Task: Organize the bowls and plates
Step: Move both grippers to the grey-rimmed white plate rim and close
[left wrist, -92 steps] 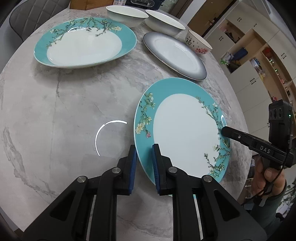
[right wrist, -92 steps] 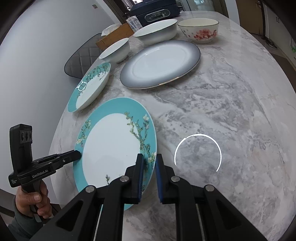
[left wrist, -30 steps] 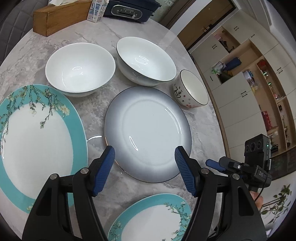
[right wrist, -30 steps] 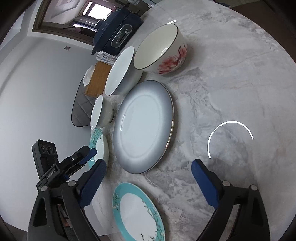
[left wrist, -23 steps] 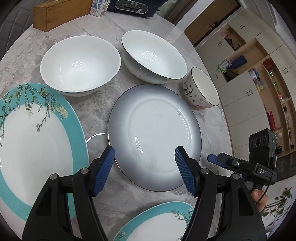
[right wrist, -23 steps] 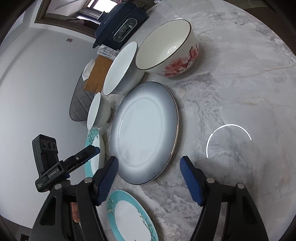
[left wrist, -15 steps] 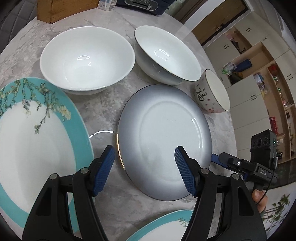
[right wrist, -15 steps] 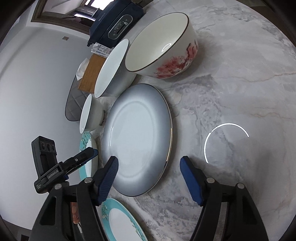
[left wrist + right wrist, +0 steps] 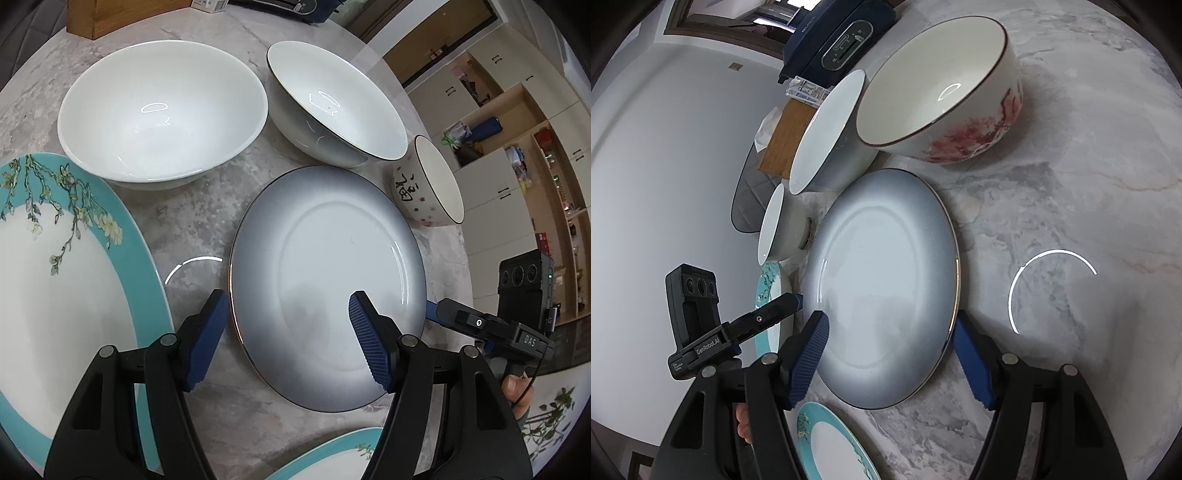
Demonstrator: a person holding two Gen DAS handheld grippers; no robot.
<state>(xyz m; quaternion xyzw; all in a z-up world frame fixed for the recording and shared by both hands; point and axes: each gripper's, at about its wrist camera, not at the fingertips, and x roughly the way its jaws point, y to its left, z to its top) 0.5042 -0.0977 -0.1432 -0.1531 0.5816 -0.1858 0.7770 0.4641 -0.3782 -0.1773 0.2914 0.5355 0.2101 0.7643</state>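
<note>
A grey-rimmed plate (image 9: pixel 325 266) lies flat on the marble table; it also shows in the right wrist view (image 9: pixel 882 273). My left gripper (image 9: pixel 288 339) is open, one finger just outside the plate's left rim, the other over its near part. My right gripper (image 9: pixel 897 354) is open and straddles the plate's near rim from the opposite side. Behind the plate stand a plain white bowl (image 9: pixel 159 110), a dark-rimmed white bowl (image 9: pixel 332 99) and a small floral bowl (image 9: pixel 432 188). A teal floral plate (image 9: pixel 55 280) lies left; another teal plate (image 9: pixel 332 458) lies near.
A wooden tissue box (image 9: pixel 122 14) and a dark appliance (image 9: pixel 842 37) stand at the table's far edge. Cabinets and shelves (image 9: pixel 517 129) are beyond the table on the right. A grey chair (image 9: pixel 750 199) sits past the far side.
Both grippers let go of the near teal plate, opened wide and moved forward to the grey plate. In the last second both have closed in on its rim.
</note>
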